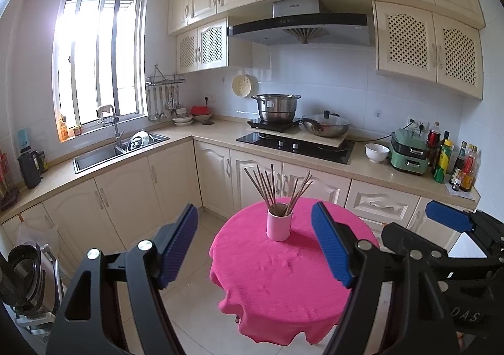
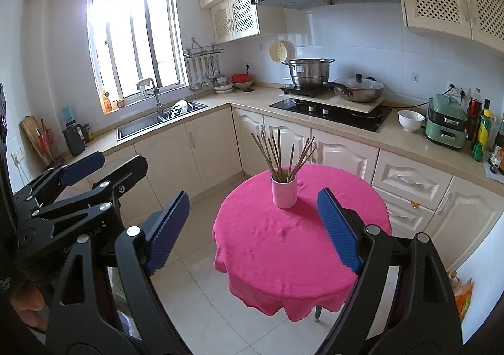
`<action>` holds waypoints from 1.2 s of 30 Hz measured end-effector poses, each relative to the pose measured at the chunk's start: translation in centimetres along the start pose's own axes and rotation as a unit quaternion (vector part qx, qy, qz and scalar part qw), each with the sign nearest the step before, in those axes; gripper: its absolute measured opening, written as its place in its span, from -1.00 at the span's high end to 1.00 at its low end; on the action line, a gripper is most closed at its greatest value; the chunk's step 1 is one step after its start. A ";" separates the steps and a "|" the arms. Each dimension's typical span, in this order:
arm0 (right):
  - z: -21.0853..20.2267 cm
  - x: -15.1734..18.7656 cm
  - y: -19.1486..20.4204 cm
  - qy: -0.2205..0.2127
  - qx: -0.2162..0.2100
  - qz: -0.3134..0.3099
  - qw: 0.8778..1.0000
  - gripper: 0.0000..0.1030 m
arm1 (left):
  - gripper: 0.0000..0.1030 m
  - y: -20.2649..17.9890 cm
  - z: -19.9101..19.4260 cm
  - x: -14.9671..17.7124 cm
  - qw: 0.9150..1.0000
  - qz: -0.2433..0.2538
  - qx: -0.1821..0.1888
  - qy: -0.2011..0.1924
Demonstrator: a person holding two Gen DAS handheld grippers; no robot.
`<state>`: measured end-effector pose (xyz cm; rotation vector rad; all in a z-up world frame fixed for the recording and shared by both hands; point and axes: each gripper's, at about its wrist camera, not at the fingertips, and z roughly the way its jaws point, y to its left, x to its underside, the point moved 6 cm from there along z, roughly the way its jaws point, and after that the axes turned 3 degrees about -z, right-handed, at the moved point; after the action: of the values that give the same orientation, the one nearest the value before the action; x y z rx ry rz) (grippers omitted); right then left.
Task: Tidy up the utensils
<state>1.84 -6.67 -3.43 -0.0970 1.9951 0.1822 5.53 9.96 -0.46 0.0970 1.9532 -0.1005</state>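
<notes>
A pink cup [image 1: 278, 226] [image 2: 284, 192] stands upright on a small round table with a magenta cloth [image 1: 277, 276] [image 2: 293, 248]. Several brown chopsticks [image 1: 277, 186] [image 2: 283, 155] stand fanned out in the cup. My left gripper [image 1: 256, 244] is open and empty, held above the floor in front of the table. My right gripper [image 2: 255, 229] is open and empty, also in front of the table. Each gripper shows at the edge of the other's view, the right one in the left wrist view [image 1: 450, 219], the left one in the right wrist view [image 2: 85, 166].
An L-shaped kitchen counter [image 1: 208, 131] runs behind the table, with a sink [image 1: 104, 153], a hob with a steel pot [image 1: 277, 107] and a wok [image 1: 327, 126], a white bowl [image 1: 376, 151], a green appliance [image 1: 409, 150] and bottles [image 1: 453, 163]. Ladles hang on a wall rack [image 1: 163, 100]. Tiled floor surrounds the table.
</notes>
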 end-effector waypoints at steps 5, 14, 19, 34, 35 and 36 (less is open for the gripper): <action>0.9 0.2 0.3 0.003 0.002 0.007 1.000 -0.59 | -0.42 0.6 0.9 0.0 1.000 0.006 0.001 0.002; 3.4 0.5 0.5 0.017 0.003 0.017 1.000 -0.59 | -0.42 0.9 3.8 0.1 1.000 0.011 0.000 0.016; 6.0 0.1 0.0 0.025 -0.004 0.018 1.000 -0.59 | -0.42 1.0 6.7 0.0 1.000 0.011 -0.008 0.024; 21.1 -1.6 -7.9 0.082 -0.042 0.028 0.995 -0.59 | -0.42 -2.3 23.1 -0.9 0.995 0.020 -0.052 0.086; 22.3 -1.6 -8.5 0.090 -0.044 0.027 0.995 -0.59 | -0.42 -2.7 24.7 -0.8 0.994 0.021 -0.058 0.094; 23.4 -1.6 -9.2 0.096 -0.047 0.027 0.994 -0.59 | -0.42 -3.0 26.2 -0.8 0.992 0.021 -0.063 0.103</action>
<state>24.87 -11.67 -12.38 -0.1241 2.1828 0.3111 29.61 3.92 -9.49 0.0664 2.1561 0.0635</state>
